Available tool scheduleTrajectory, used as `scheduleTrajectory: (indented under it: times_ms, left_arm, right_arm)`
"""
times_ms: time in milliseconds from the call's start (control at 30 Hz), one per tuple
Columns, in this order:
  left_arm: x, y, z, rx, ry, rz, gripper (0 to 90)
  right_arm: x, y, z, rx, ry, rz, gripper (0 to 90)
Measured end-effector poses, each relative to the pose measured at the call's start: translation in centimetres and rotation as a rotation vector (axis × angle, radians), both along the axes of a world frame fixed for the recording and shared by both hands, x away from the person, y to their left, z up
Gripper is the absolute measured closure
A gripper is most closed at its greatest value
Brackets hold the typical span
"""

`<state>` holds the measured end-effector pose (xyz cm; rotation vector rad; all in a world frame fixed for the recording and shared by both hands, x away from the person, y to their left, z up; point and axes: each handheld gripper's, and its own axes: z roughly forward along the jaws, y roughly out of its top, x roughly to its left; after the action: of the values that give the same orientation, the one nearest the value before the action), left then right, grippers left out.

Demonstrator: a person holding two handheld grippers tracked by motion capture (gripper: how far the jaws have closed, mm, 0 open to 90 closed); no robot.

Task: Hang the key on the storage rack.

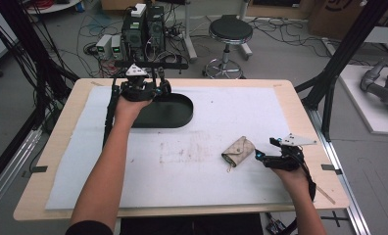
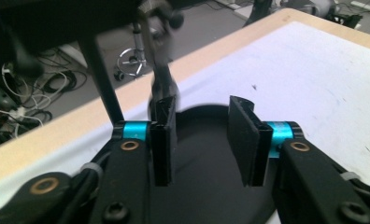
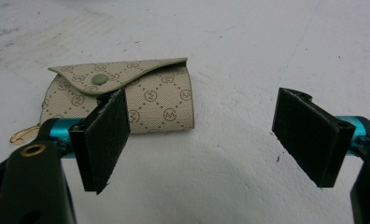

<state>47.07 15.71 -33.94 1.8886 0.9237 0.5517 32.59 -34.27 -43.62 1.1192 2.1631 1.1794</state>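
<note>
The worktop [image 1: 300, 105] is a pale wooden board, most of it covered by a white mat [image 1: 231, 112] with a scuffed, brownish patch near its middle. The black oval tray [image 1: 175, 111] serves as the landmark: it lies on the mat toward the far left part.

The left tool [image 1: 155, 91] is held at the tray's far left rim, above it. In the left gripper view its jaws stand apart over the dark hollow of the tray [image 2: 206, 186], with nothing between them [image 2: 202, 140].

A small beige key pouch [image 1: 238, 151] with a diamond monogram pattern lies flat on the mat, well to the right of the tray and nearer the person. Its flap is closed with a snap, and a gold hook shows at one end [image 3: 22, 135].

The right tool [image 1: 258, 155] is just beside the pouch, on the side away from the tray. Its jaws are wide apart [image 3: 199, 140]; one jaw overlaps the pouch [image 3: 160, 102] in that view, but I cannot tell whether it touches.
</note>
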Motion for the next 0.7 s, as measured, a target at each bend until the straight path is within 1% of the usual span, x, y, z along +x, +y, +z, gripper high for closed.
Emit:
scheduleTrajectory:
  times_ms: [33,167,233,267,333,367,400,500,533,567,667,700]
  left_arm:
    - [-0.5,0.2,-0.4,-0.007,0.004,-0.005,59.8]
    - [-2.1,1.4,-1.7,-0.012,0.039,-0.03,54.0]
    - [-3.0,1.9,-2.2,-0.024,0.045,-0.041,50.1]
    - [-3.4,2.2,-2.4,-0.026,0.048,-0.046,50.1]
    - [-4.2,2.6,-2.7,-0.039,0.04,-0.048,45.2]
    - [-4.7,2.8,-2.8,-0.04,0.039,-0.052,45.2]
    - [-5.2,3.0,-3.0,-0.042,0.035,-0.056,42.0]
    - [-6.4,3.4,-3.3,-0.042,0.028,-0.069,40.5]
    - [-6.8,3.5,-3.4,-0.046,0.024,-0.073,37.6]
    - [-7.2,3.6,-3.5,-0.044,0.02,-0.077,37.6]
    - [-8.5,4.2,-4.0,-0.066,0.002,-0.089,35.2]
    - [-8.8,4.4,-4.2,-0.072,0.0,-0.088,32.8]
  right_arm:
    - [0.0,0.0,0.0,0.0,0.0,0.0,19.4]
    - [0.1,0.1,0.0,0.001,0.002,-0.001,19.4]
    - [0.3,0.3,0.0,-0.002,0.001,0.004,19.4]
    - [0.3,0.3,0.0,-0.002,0.001,0.004,19.4]
    - [0.4,0.5,0.0,-0.003,0.001,0.005,19.4]
    - [0.4,0.5,0.0,-0.003,0.001,0.005,19.4]
    - [0.5,0.5,0.0,-0.003,-0.002,0.006,19.4]
    - [0.6,0.6,0.0,-0.002,-0.002,0.005,19.4]
    - [0.7,0.6,0.0,-0.003,-0.002,0.007,19.4]
    - [0.7,0.6,0.0,-0.003,-0.002,0.007,19.4]
    - [0.8,0.7,0.0,-0.003,0.0,0.004,19.4]
    - [0.8,0.7,-0.1,-0.006,0.0,0.004,19.4]
